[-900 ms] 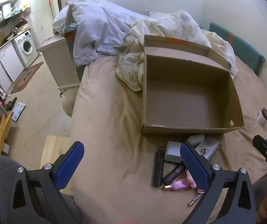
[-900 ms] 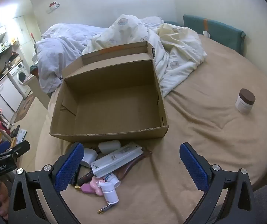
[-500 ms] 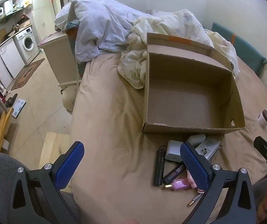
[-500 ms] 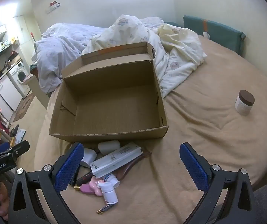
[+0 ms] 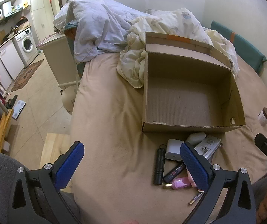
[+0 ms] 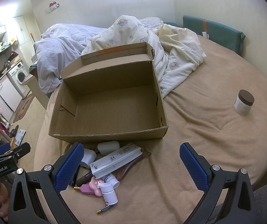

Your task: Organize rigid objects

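Observation:
An open, empty cardboard box point(image 5: 185, 100) point(image 6: 114, 110) lies on the beige bed. In front of it is a pile of small things: a black flashlight point(image 5: 159, 166), a white charger point(image 5: 173, 149), a white remote point(image 6: 115, 160), a pink bottle point(image 5: 180, 183), a white pill bottle point(image 6: 110, 193) and a battery point(image 6: 104, 209). A brown-lidded jar point(image 6: 244, 104) stands apart at the right. My left gripper point(image 5: 133, 164) is open and empty, left of the pile. My right gripper point(image 6: 131, 166) is open and empty, over the pile's right side.
Rumpled duvets point(image 5: 114, 29) lie behind the box. A teal cushion point(image 6: 213, 31) stands against the wall. The bed's left edge drops to the floor, with a wooden stool point(image 5: 53, 149), a cabinet point(image 5: 58, 59) and a washing machine point(image 5: 26, 43).
The left gripper has drifted slightly, so the box and pile sit a little lower and further right in its view. The right gripper has barely moved. Both stay open.

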Motion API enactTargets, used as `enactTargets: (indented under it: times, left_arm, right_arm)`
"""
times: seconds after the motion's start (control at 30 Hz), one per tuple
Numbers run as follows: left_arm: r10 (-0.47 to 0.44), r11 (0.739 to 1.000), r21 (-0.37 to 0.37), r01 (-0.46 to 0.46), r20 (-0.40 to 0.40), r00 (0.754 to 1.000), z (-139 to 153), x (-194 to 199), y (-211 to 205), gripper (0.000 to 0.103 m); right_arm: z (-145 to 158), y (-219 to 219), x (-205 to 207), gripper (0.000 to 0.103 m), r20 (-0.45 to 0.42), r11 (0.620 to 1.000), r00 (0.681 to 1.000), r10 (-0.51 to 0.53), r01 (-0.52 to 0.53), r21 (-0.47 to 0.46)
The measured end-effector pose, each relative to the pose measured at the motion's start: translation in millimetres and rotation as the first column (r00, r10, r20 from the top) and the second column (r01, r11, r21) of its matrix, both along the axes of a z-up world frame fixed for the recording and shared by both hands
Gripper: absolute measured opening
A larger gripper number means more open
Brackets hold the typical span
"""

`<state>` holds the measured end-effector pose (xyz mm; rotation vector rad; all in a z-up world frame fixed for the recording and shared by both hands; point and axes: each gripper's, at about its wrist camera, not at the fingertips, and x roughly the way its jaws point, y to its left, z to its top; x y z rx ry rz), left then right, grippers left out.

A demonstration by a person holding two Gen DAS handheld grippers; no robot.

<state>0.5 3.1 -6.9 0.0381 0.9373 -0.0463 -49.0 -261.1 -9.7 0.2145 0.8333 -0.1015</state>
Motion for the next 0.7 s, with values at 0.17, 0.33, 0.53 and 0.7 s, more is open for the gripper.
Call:
enactTargets:
  times: [0.17, 0.33, 0.53, 0.7]
  left_arm:
    - [0.000, 1.000, 0.001, 0.000, 0.000, 1.000, -0.3, -0.3, -0.3, 0.103]
    - [0.002, 1.000, 0.006, -0.002, -0.002, 1.000, -0.9, -0.4, -0.5, 0.103]
    - [0.001, 1.000, 0.001, -0.001, -0.003, 1.000, -3.2, -2.2, -0.7, 0.103]
    - [-0.003, 1.000, 0.005, 0.003, -0.014, 1.000, -2.8, -1.1, -1.0, 0.103]
  right_arm:
    - [0.1, 0.3, 0.0, 0.103, 0.000, 1.000, 1.000, 0.000, 0.000, -0.001]
    - [0.3, 0.5, -0.1, 0.103, 0.000, 1.000, 1.000, 0.000, 0.000, 0.001]
    - [-1.6, 1.1, 1.8, 0.103, -0.008, 1.000, 1.000, 0.000, -0.001, -0.006]
    - [-0.9, 0.8, 2.0, 0.103, -0.006, 1.000, 1.000, 0.000, 0.000, -0.007]
